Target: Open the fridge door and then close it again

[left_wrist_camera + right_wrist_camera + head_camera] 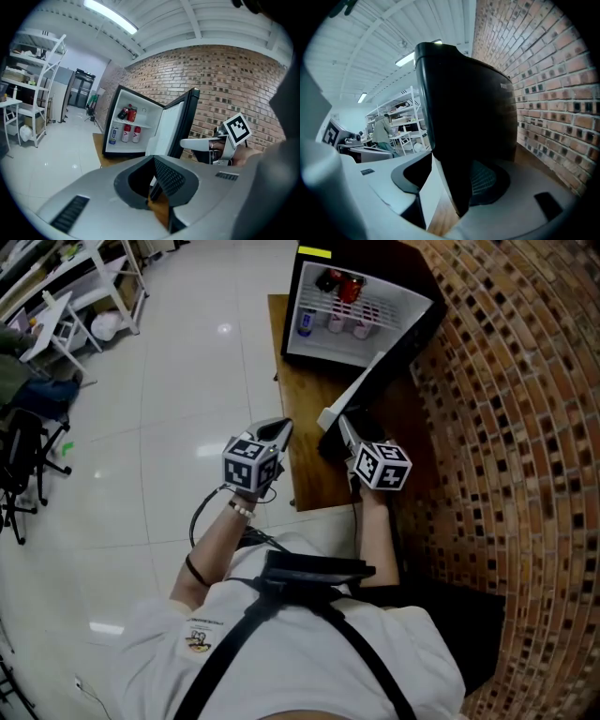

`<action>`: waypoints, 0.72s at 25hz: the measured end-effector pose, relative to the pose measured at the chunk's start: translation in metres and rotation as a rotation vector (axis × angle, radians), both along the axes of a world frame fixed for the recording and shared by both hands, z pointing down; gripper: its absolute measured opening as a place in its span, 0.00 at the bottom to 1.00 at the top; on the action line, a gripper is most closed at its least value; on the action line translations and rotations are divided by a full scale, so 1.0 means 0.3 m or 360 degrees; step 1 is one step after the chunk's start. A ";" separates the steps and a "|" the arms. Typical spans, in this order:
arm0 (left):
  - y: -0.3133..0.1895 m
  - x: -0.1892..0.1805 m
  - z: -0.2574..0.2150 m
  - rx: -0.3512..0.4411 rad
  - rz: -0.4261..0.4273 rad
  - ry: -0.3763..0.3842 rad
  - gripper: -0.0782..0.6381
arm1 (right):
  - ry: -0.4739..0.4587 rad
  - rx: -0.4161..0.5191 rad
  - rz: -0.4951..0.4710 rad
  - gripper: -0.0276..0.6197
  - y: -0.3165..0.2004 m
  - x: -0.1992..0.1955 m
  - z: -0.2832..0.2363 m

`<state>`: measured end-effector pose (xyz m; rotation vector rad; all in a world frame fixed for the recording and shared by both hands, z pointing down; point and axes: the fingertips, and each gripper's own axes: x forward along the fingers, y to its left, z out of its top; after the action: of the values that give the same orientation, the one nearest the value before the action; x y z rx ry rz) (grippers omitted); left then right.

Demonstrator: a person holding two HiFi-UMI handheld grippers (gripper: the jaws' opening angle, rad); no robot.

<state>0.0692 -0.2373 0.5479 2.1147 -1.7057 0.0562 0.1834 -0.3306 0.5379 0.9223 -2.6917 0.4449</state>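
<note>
At 12 o'clock in the head view, fridge [361, 310] on a table [314, 479], open, cans [345, 322] on its shelves (red ones on top). From the hinge, door [361, 385] swung out toward 7 o'clock, white inner face to the left, black outer face toward the wall [525, 427] at 3 o'clock. Just at 1 o'clock of centre, right gripper [330, 420] at the door's free edge. In the right gripper view: jaws apart, door edge standing between them, one pad on the white side, the other on the black, no clear press on either face. At 11 o'clock of centre, left gripper [279, 430] by the table's left edge, apart from the door. In the left gripper view: jaws together, nothing between. At 9 o'clock, pale floor [187, 409].
</note>
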 end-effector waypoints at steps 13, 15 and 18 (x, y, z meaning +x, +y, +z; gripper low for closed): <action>-0.025 -0.302 0.001 0.0007 -0.0074 0.0049 0.11 | 0.0149 0.0056 0.0295 0.38 -0.139 -0.420 0.002; -0.027 -0.334 0.000 0.0006 -0.0067 0.0050 0.11 | 0.0175 0.0055 0.0354 0.37 -0.171 -0.474 0.005; -0.025 -0.386 -0.011 0.0012 -0.0066 0.0054 0.11 | 0.0185 0.0065 0.0439 0.37 -0.222 -0.554 0.001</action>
<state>-0.0466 -0.2448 0.5447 2.0731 -1.7318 0.0015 0.0172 -0.3972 0.5384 1.2972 -2.4865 0.3781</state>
